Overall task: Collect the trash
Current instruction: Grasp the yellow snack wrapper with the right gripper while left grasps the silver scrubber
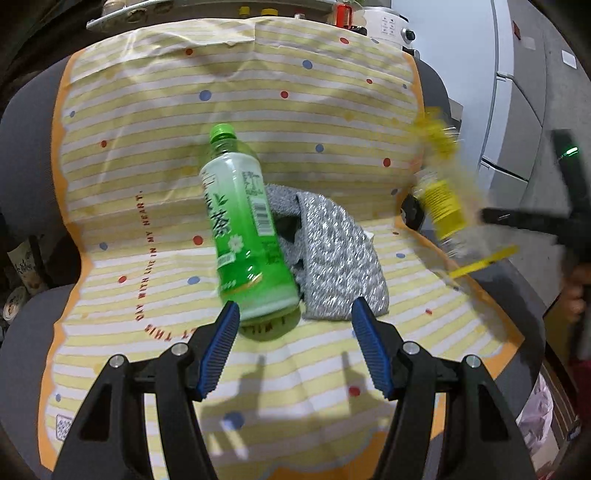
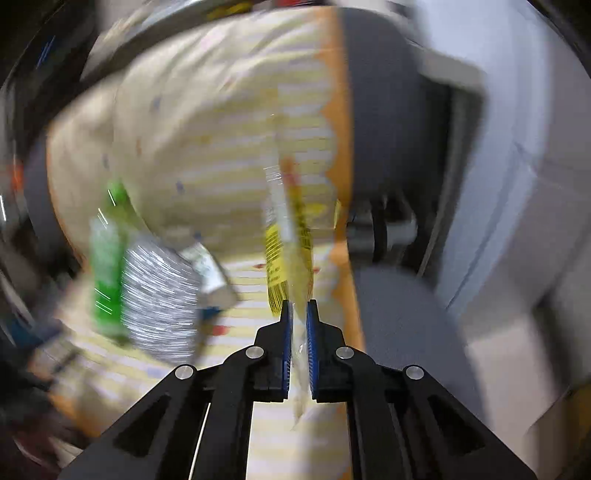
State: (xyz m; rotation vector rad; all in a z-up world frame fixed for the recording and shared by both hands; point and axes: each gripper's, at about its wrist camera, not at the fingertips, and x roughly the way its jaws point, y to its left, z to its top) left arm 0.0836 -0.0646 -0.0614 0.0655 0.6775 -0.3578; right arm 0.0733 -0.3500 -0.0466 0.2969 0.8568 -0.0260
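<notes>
A green tea bottle (image 1: 243, 229) lies on a striped, dotted cushion cover (image 1: 147, 147) over a grey chair. My left gripper (image 1: 295, 314) is open, its blue pads (image 1: 221, 347) on either side of the bottle's base, not touching it. A silvery grey cloth (image 1: 332, 258) lies beside the bottle on the right. My right gripper (image 2: 299, 321) is shut on a clear and yellow plastic wrapper (image 2: 284, 240), which hangs ahead of the fingers, lifted off the cushion. The left wrist view shows that wrapper (image 1: 443, 199) blurred at the cushion's right edge. In the right wrist view the bottle (image 2: 107, 266) and cloth (image 2: 159, 295) are smeared.
The grey chair seat (image 2: 399, 332) shows to the right of the cover. White cabinets (image 1: 517, 122) stand beyond the chair. A shelf with small containers (image 1: 258, 11) runs behind the chair back. A plastic bag (image 1: 539, 413) sits low on the right.
</notes>
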